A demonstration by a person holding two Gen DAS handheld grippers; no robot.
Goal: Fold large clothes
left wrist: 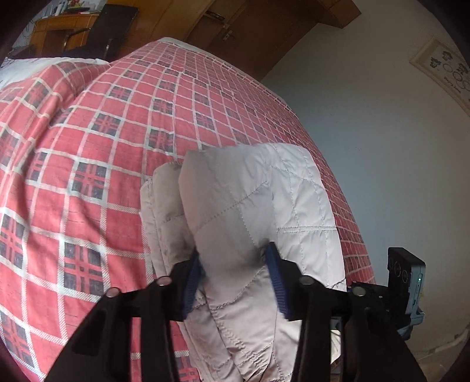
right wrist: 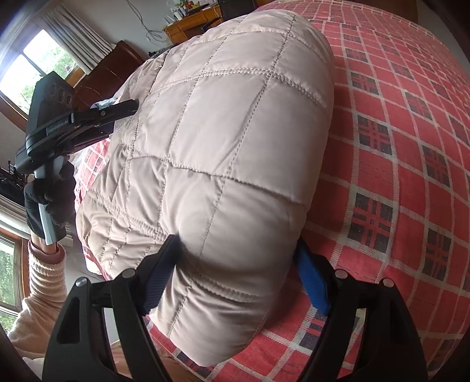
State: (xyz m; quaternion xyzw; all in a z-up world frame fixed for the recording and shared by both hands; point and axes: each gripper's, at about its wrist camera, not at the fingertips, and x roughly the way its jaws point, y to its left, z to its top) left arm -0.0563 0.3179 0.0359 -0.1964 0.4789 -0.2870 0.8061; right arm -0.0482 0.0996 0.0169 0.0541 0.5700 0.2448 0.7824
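A beige quilted jacket point(left wrist: 252, 199) lies bunched in folds on a bed with a red plaid cover point(left wrist: 97, 164). My left gripper point(left wrist: 234, 253) is shut on one folded end of it, and padded cloth bulges between the blue pads point(left wrist: 192, 282). The right wrist view shows the jacket point(right wrist: 223, 141) as a thick bundle, with my right gripper point(right wrist: 237, 244) shut on its near end. The left gripper's fingers point(right wrist: 117, 108) reach the jacket's far side there, held by a gloved hand point(right wrist: 50, 202) in a cream ribbed sleeve. Part of the right tool point(left wrist: 406, 279) shows at the bed's edge.
The plaid cover point(right wrist: 396, 164) spreads wide beside the jacket. A pale wall point(left wrist: 367, 123) with a framed picture point(left wrist: 446, 70) runs along the bed. A wooden door point(left wrist: 235, 23), a desk point(left wrist: 58, 29) and a dark chair point(left wrist: 111, 26) stand beyond. Windows point(right wrist: 38, 67) and a curtain are on the other side.
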